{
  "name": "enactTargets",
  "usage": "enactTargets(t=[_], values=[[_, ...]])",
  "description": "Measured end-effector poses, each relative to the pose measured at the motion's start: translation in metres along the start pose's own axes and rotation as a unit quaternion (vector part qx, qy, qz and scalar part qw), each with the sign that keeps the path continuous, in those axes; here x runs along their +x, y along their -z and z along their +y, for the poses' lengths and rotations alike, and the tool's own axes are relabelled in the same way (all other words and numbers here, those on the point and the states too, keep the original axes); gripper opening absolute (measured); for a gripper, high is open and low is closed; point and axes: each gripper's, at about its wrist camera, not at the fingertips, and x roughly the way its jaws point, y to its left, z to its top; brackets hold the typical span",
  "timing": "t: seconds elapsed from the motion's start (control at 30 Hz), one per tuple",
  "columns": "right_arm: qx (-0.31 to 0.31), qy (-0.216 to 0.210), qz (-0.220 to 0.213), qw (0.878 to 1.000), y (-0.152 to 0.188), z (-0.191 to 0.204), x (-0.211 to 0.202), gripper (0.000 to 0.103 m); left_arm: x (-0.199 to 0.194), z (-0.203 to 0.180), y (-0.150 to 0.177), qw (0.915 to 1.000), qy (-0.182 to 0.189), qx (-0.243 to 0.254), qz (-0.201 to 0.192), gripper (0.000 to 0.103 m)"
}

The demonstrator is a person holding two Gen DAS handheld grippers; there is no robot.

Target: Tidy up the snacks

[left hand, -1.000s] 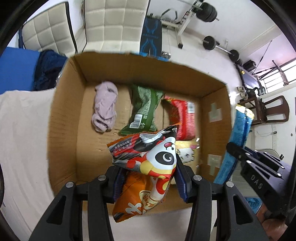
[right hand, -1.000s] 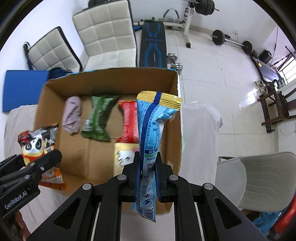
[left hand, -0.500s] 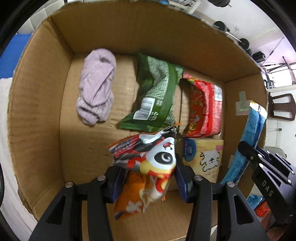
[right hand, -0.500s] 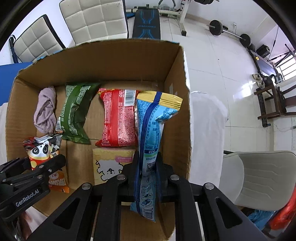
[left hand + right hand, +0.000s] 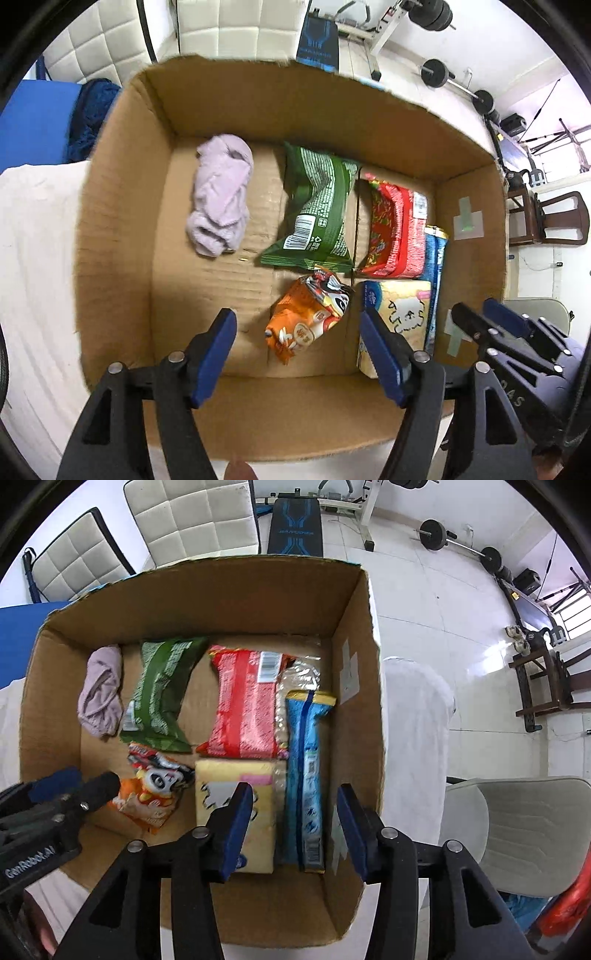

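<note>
White floor tiles surround the cardboard box [image 5: 354,635]. Both the left gripper [image 5: 299,347] and right gripper [image 5: 293,827] are spread wide, empty. Inside lie the panda snack [image 5: 306,321] and blue packet [image 5: 306,775], the latter beside the right wall.

Left wrist view: looks steeply down into cardboard box [image 5: 122,206] from its near edge, close above, own left gripper [image 5: 297,350] framing bottom of frame. Right wrist view: same downward look into box [image 5: 354,635], set toward its right wall, own right gripper [image 5: 295,821] at bottom. Both face far wall of room with white chairs [image 5: 192,517] and weight bench [image 5: 295,528]. Shared: box floor, orange snack bag [image 5: 306,317] [image 5: 151,794], blue packet [image 5: 434,266] [image 5: 306,775]. Each view catches other gripper at its side edge.
</note>
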Motion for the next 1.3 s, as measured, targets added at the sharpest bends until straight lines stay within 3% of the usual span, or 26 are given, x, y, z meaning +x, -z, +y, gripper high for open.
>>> enactTargets(t=[0.23,0.27,0.33,0.4,0.47,0.57,0.63,0.97,1.3], values=[[0.007,-0.03,-0.008,1.0,0.021,0.008,-0.021,0.05,-0.034,0.005,0.021,0.9984,-0.027,0.014,-0.049,0.069],[0.007,-0.034,-0.009,0.999,0.024,0.009,-0.024,0.05,-0.037,0.004,0.023,0.9978,-0.032,0.015,-0.056,0.076],[0.007,-0.041,-0.013,0.999,0.029,0.013,-0.029,0.06,-0.044,0.002,0.026,0.9959,-0.052,0.017,-0.073,0.09],[0.008,-0.048,-0.02,0.999,0.034,0.015,-0.035,0.085,-0.049,0.002,0.029,0.9947,-0.062,0.017,-0.081,0.091],[0.01,-0.049,-0.025,0.998,0.038,0.016,-0.04,0.092,-0.052,0.003,0.031,0.9939,-0.068,0.014,-0.086,0.096],[0.013,-0.041,-0.026,0.999,0.042,0.015,-0.044,0.094,-0.06,0.005,0.035,0.9925,-0.075,0.011,-0.096,0.098],[0.017,-0.039,-0.028,0.999,0.045,0.013,-0.047,0.102,-0.064,0.006,0.038,0.992,-0.076,0.01,-0.1,0.098],[0.017,-0.044,-0.058,0.997,0.065,0.009,-0.08,0.103,-0.106,-0.006,0.063,0.9866,-0.08,0.014,-0.142,0.098],[0.026,-0.073,-0.145,0.986,0.134,-0.009,-0.182,0.103,-0.214,-0.025,0.147,0.9674,-0.09,0.018,-0.236,0.098]])
